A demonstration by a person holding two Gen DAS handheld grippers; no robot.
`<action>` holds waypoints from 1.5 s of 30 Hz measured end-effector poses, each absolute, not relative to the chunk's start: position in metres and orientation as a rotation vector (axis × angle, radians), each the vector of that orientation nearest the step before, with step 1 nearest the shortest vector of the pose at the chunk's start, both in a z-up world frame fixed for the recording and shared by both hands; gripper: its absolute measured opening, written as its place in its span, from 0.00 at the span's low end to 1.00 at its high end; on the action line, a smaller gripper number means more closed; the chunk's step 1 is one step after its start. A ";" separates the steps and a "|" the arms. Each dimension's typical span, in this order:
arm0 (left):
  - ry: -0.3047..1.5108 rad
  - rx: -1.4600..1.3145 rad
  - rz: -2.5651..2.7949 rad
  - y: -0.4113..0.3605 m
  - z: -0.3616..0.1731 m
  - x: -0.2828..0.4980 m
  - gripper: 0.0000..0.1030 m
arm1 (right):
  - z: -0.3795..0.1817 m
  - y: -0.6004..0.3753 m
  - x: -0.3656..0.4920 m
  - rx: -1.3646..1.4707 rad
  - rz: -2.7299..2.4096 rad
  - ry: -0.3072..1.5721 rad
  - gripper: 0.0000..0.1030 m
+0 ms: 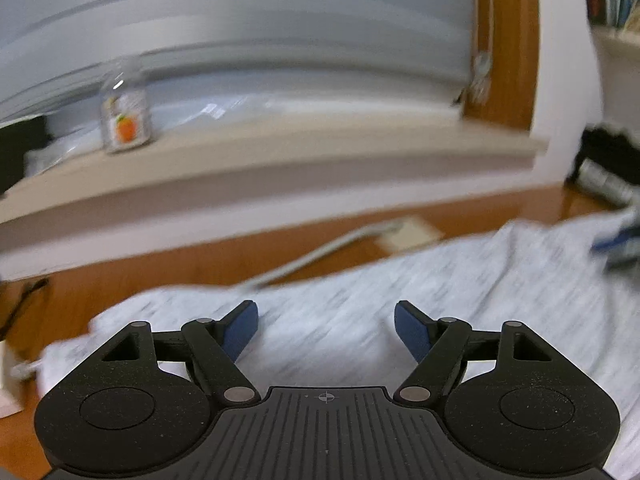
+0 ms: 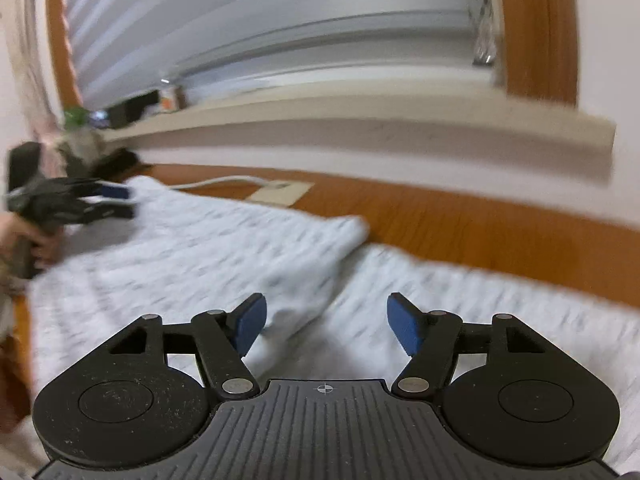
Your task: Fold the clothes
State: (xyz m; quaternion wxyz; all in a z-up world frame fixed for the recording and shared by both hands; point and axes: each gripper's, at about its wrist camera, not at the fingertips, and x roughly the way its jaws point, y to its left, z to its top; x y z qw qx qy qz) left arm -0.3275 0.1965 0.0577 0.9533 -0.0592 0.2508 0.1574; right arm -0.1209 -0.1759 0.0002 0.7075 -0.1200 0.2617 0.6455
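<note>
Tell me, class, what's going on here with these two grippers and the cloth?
A person holds a two-finger gripper in each hand above a pale grey heathered garment spread on a wooden table below a window sill. The left gripper and the right gripper are both open with nothing between their blue pads. One part of the garment already lies folded over the rest. Both views are blurred.

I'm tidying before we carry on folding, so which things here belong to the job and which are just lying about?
For the job:
- grey-flecked white garment, one part already laid over
- left tongs, open
- right tongs, open

Lying about:
- jar with an orange label on the window sill
- white cable
- beige pad
</note>
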 end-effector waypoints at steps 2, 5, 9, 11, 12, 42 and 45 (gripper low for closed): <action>0.513 -0.125 0.266 0.182 0.058 -0.301 0.82 | -0.004 -0.183 -0.128 -0.235 1.456 0.613 0.65; 0.525 -0.132 0.184 0.160 0.056 -0.259 0.82 | -0.009 -0.194 -0.136 -0.205 1.486 0.647 0.64; 0.541 -0.141 0.075 0.132 0.054 -0.203 0.82 | -0.014 -0.208 -0.146 -0.187 1.524 0.653 0.04; 0.548 -0.146 0.021 0.117 0.053 -0.175 0.82 | -0.014 -0.218 -0.150 -0.184 1.546 0.642 0.04; 0.558 -0.143 0.015 0.114 0.049 -0.168 0.82 | -0.014 -0.223 -0.153 -0.182 1.556 0.637 0.04; 0.674 -0.113 0.179 0.137 0.008 -0.087 0.81 | -0.007 -0.200 0.005 -0.395 1.178 0.571 0.65; 0.669 -0.128 0.178 0.144 0.009 -0.082 0.81 | -0.010 -0.194 0.014 -0.400 1.174 0.562 0.66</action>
